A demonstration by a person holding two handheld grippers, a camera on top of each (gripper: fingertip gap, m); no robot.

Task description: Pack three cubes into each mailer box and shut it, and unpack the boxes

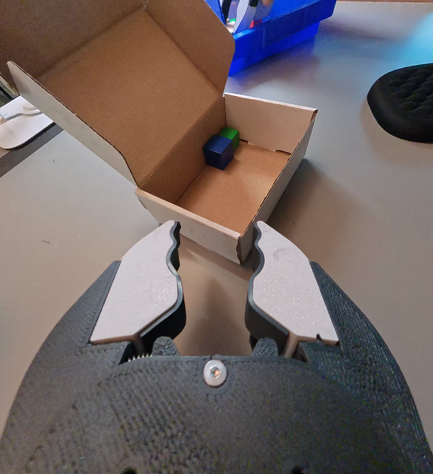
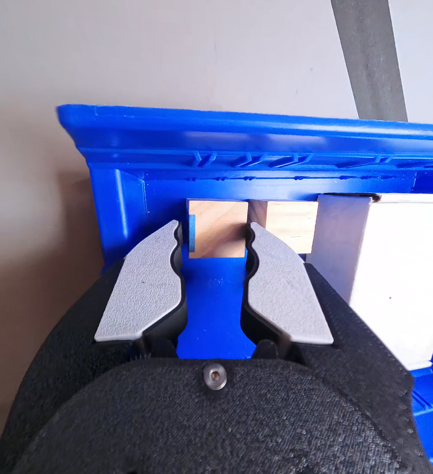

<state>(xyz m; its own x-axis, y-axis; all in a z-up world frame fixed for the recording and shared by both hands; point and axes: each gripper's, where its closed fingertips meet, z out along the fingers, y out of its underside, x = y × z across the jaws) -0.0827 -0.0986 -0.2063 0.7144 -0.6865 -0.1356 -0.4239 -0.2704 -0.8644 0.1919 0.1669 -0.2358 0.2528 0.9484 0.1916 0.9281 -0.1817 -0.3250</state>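
a: cardboard first. the open mailer box (image 1: 236,184) sits on the grey tabletop (image 1: 56,230), white outside and brown inside, with its lid (image 1: 123,84) tilted up and back on the left.

b: what's in it?

a: two cubes in the far left corner. a dark blue cube (image 1: 218,151) is in front, and a green cube (image 1: 231,136) is right behind it, touching. the rest of the box floor is bare.

b: and the left gripper (image 1: 216,234)?

a: it's just short of the box's near corner, jaws apart, nothing between them. that corner shows in the gap between the tips.

b: the other side?

a: the right gripper (image 2: 213,237) reaches into a blue plastic bin (image 2: 236,133). its jaws are spread too, with a plain wooden cube (image 2: 218,230) in the gap. the tips sit on either side of the cube, but i can't tell whether they touch it. a small blue patch shows on its left edge.

b: anything beside it?

a: a second wooden cube (image 2: 291,225) is just to the right, against the first. right of that stands a closed white box (image 2: 400,269), also inside the bin.

b: anything else on the tabletop?

a: in the left wrist view, a black textured pad (image 1: 415,102) lies well off to the right, with the blue bin beyond the box.
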